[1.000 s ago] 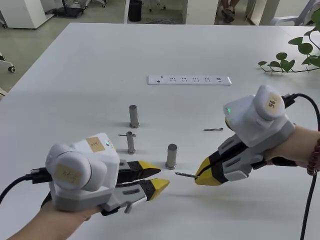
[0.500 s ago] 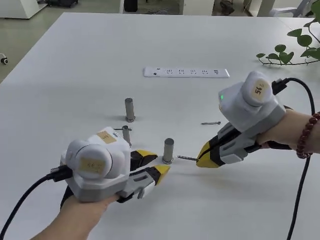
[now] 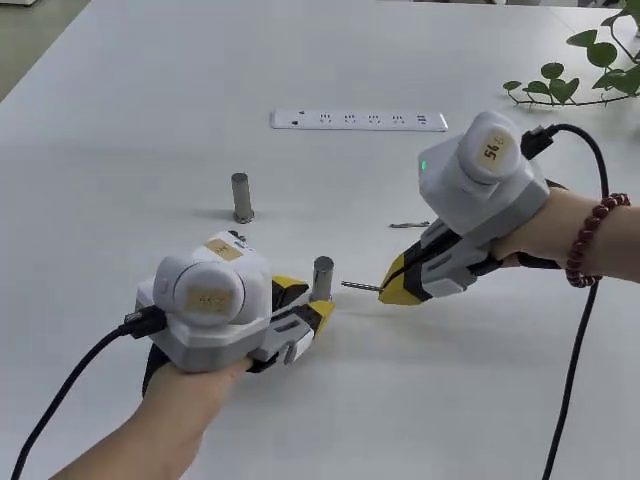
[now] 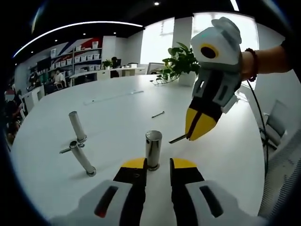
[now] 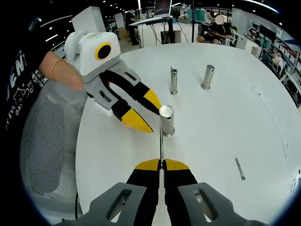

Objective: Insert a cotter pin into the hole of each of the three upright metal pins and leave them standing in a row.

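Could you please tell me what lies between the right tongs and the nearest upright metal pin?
The cotter pin, clamped in the right tongs: in the right gripper view it runs from their tips toward the metal pin, ending near its base.

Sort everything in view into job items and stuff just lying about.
Job: near pin, middle pin, far pin, held cotter pin, loose cotter pin.
Lying about: power strip, plant.
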